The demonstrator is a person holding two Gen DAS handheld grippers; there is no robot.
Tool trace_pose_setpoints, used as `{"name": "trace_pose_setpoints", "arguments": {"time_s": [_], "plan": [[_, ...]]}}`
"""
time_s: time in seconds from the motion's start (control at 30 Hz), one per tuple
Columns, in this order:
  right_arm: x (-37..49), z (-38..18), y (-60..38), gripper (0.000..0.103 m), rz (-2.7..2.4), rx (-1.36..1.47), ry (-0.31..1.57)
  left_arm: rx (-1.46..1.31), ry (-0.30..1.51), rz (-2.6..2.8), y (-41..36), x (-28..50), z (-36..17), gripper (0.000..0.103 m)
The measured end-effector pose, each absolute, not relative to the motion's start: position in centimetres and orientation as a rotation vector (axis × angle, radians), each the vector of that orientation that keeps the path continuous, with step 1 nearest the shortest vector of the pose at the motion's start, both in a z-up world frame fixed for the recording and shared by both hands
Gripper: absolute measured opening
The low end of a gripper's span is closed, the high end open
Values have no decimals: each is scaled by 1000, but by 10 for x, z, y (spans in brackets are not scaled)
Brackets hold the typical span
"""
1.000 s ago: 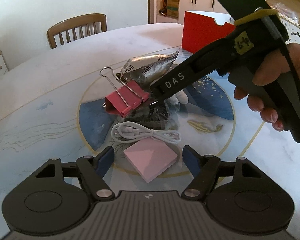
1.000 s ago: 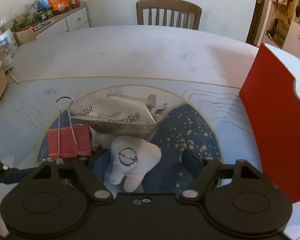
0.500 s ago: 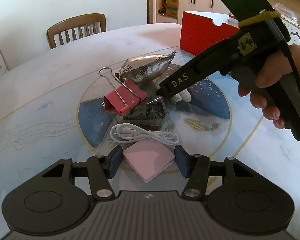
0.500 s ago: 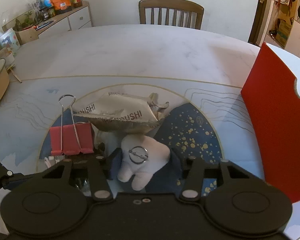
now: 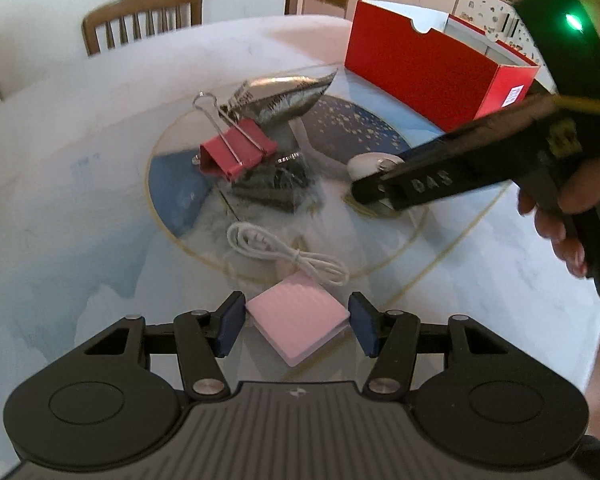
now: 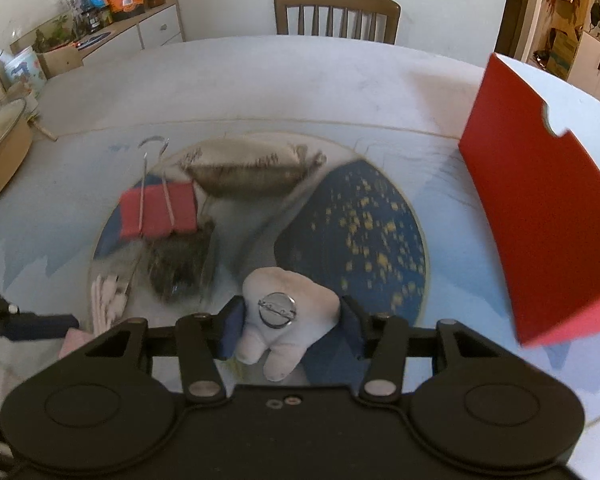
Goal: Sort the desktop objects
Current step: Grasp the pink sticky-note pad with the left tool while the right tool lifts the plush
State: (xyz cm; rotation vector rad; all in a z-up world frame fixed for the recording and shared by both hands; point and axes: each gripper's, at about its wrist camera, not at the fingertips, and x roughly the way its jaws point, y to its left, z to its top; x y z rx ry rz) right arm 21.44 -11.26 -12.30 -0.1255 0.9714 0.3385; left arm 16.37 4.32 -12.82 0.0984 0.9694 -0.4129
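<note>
My right gripper (image 6: 290, 326) is shut on a white plush tooth (image 6: 286, 314) with a metal pin on its back, held above the table; it also shows in the left wrist view (image 5: 366, 164). My left gripper (image 5: 296, 322) is shut on a pink square pad (image 5: 298, 322). On the round blue mat lie a red binder clip (image 5: 238, 150), a silver snack packet (image 5: 284, 94), a dark crumpled packet (image 5: 276, 188) and a coiled white cable (image 5: 284, 250). An open red box (image 5: 436, 62) stands at the back right.
A wooden chair (image 6: 336, 12) stands at the table's far side. A sideboard (image 6: 112, 28) with jars and a snack bag is at the far left. A tan bowl (image 6: 0, 152) sits at the table's left edge.
The right gripper closed on the plush tooth and lifted it away to the right. The left gripper closed on the pink pad and raised it towards me.
</note>
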Motion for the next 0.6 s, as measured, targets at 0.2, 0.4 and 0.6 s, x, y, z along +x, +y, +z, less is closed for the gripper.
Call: {"name": "trace_pose_setpoints", "arguments": {"time_s": [0.2, 0.4, 0.6], "plan": [[190, -121, -126, 49, 326, -113, 998, 69, 977, -420, 50, 156, -117, 56], [171, -108, -145, 49, 300, -82, 991, 80, 917, -449, 43, 153, -91, 56], [159, -83, -166, 49, 288, -48, 962, 83, 858, -492, 27, 158, -64, 56]]}}
